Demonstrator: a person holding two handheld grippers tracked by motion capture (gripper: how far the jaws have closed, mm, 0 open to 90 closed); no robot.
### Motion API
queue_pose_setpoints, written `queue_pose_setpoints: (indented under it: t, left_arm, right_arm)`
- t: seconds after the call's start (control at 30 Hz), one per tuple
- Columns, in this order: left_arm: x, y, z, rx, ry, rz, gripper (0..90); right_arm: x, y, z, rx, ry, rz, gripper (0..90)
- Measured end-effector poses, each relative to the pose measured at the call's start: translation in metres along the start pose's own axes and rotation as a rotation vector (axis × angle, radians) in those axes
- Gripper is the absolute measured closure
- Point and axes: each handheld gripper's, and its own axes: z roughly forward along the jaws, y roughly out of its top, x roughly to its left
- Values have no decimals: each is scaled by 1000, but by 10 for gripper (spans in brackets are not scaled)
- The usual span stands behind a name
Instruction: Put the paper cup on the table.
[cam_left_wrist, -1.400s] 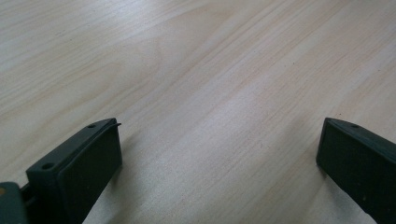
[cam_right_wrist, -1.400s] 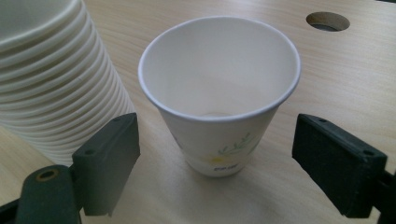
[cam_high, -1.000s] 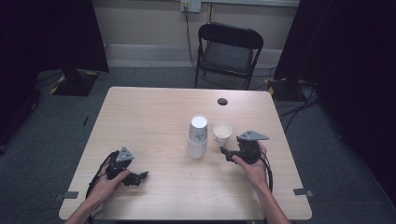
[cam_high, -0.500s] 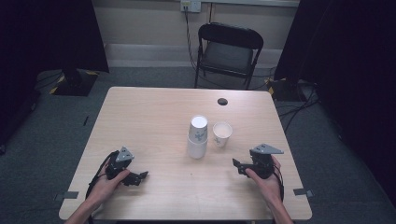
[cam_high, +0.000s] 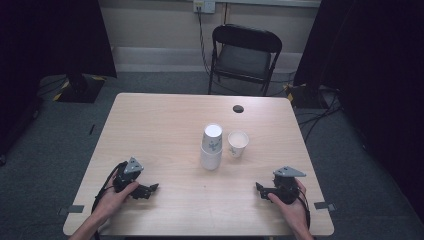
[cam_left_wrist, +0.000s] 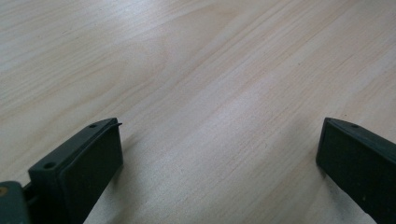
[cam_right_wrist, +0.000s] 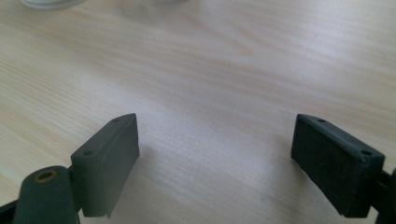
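- Dark room, folding chair (cam_high: 246, 52) at 12 o'clock behind my wooden table (cam_high: 165, 120).
- Inverted cup stack (cam_high: 211, 146) at table centre; single upright cup (cam_high: 238, 143) just beside it at 3 o'clock, apart, probably next to stack.
- Left gripper (cam_high: 148, 189) at 8 o'clock, jaws spread wide, empty, resting low.
- Right gripper (cam_high: 260, 189) at 4 o'clock, jaws wide apart, empty, well clear of cups.
- Small dark disc (cam_high: 238, 108) at 1 o'clock; nothing blocks my reach.

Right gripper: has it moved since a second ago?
Yes. The right gripper has pulled back from the single cup toward the table's near edge, jaws open and empty.
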Motion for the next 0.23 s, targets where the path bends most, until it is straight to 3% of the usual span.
queue_pose_setpoints:
  t: [0.23]
  left_arm:
    - [0, 0, 0, 0, -1, 0, 0]
  right_arm:
    - [4, 0, 1, 0, -22, 4, 144]
